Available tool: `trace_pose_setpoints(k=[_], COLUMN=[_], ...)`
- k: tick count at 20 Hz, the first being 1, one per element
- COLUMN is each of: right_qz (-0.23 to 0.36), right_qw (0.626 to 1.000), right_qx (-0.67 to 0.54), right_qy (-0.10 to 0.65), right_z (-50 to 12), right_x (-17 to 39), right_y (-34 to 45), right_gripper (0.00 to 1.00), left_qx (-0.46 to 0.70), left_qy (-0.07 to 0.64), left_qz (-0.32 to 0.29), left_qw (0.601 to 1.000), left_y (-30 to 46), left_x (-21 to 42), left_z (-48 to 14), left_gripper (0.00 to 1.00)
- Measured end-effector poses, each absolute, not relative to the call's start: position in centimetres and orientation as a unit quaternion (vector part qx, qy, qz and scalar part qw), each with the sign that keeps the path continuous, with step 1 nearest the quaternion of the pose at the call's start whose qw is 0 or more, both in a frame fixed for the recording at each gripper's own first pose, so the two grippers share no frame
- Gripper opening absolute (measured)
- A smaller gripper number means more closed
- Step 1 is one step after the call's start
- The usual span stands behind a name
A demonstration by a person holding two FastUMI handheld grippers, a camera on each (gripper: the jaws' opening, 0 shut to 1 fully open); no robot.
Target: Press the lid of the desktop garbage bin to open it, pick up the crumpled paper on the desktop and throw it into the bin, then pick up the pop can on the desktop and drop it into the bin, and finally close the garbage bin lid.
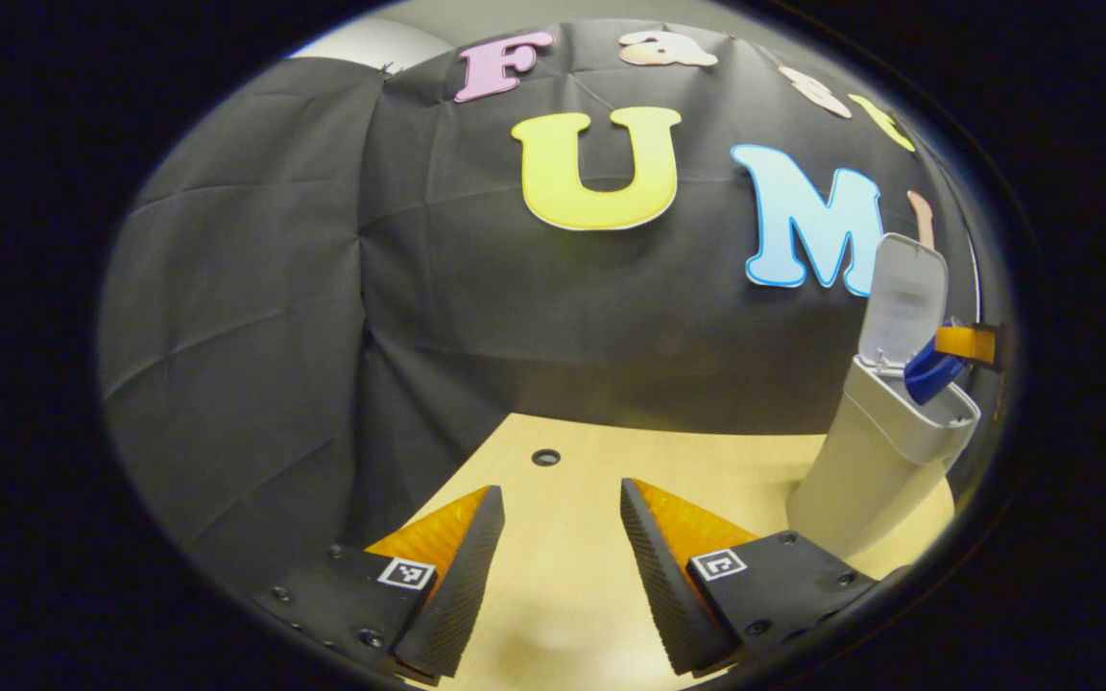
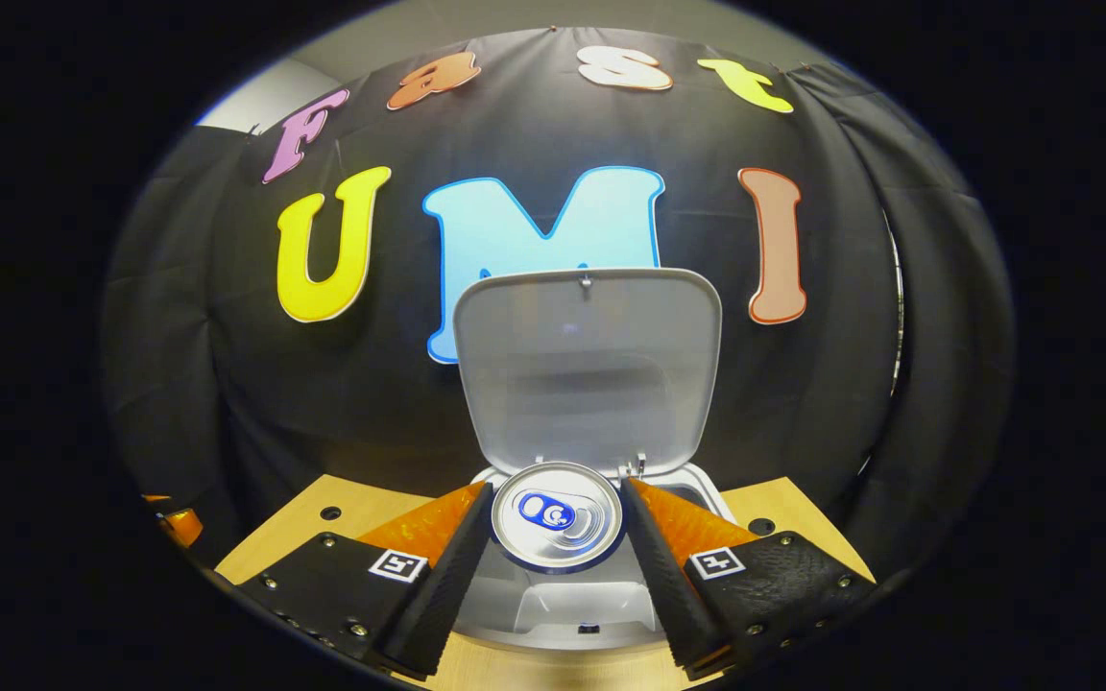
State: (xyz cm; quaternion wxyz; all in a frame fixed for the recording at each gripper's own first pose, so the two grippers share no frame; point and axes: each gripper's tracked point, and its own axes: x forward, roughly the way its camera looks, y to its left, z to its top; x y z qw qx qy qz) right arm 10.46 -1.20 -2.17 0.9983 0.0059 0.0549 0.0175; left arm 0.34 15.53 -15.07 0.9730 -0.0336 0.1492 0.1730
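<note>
- Our right gripper [image 2: 557, 523] has the pop can [image 2: 557, 515] clamped between its two fingers, top end facing the camera, held directly over the open mouth of the garbage bin [image 2: 591, 600].
- In the left gripper view the same can [image 1: 929, 372] tilts into the bin's opening, with the bin [image 1: 875, 461] standing near the right edge of the desktop [image 1: 572, 576].
- Our left gripper [image 1: 563, 537] hangs over bare desktop with its jaws wide apart and nothing between them.
- The lid [image 2: 588, 369] stands upright behind the opening, hinged at the back rim.
- Risk: if we release while the can sits off centre, it could strike the rim and bounce out onto the desktop.
- Risk: pushing further forward could knock the lid, or tip the bin, which looks light and tall.
- Risk: the can might jam crosswise in the mouth and stop the lid from shutting afterwards.
- We cannot see the bin's interior, so whether the crumpled paper lies inside is not something we can tell.
</note>
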Motion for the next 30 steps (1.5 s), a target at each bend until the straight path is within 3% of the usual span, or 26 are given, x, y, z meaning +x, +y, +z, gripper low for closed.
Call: trace_pose_setpoints(k=[5, 6, 8, 9, 10, 25, 26, 30], right_qz=[0.013, 0.012, 0.012, 0.012, 0.012, 0.007, 0.007, 0.004], right_qw=[0.997, 0.996, 0.996, 0.996, 0.995, 0.992, 0.992, 0.992], right_qx=[0.011, 0.011, 0.010, 0.009, 0.010, -0.003, -0.007, -0.023], right_qy=[0.079, 0.083, 0.090, 0.093, 0.097, 0.123, 0.123, 0.124], right_z=[-4.5, -4.8, -5.4, -5.8, -6.1, -8.5, -8.6, -8.7], right_x=[10.7, 10.6, 10.6, 10.6, 10.7, 10.6, 10.6, 10.7], right_y=[-1.7, -1.8, -1.8, -1.8, -1.9, -2.3, -2.4, -2.3], right_gripper=[0.84, 0.84, 0.84, 0.84, 0.84, 0.84, 0.84, 0.85], left_qx=[-0.030, -0.029, -0.027, -0.026, -0.025, -0.021, -0.021, -0.020], left_qy=[0.153, 0.154, 0.155, 0.155, 0.156, 0.164, 0.164, 0.165], left_qz=[0.169, 0.168, 0.167, 0.166, 0.165, 0.158, 0.158, 0.156], left_qw=[0.973, 0.973, 0.973, 0.973, 0.973, 0.973, 0.974, 0.974], left_y=[15.2, 15.2, 15.0, 15.0, 14.9, 14.3, 14.3, 14.3], left_x=[0.7, 0.8, 0.8, 0.9, 1.0, 1.2, 1.2, 1.2], left_z=[-15.2, -15.2, -15.3, -15.3, -15.4, -15.7, -15.6, -15.7], left_gripper=[0.89, 0.82, 0.85, 0.82, 0.89, 0.89, 0.82, 0.82])
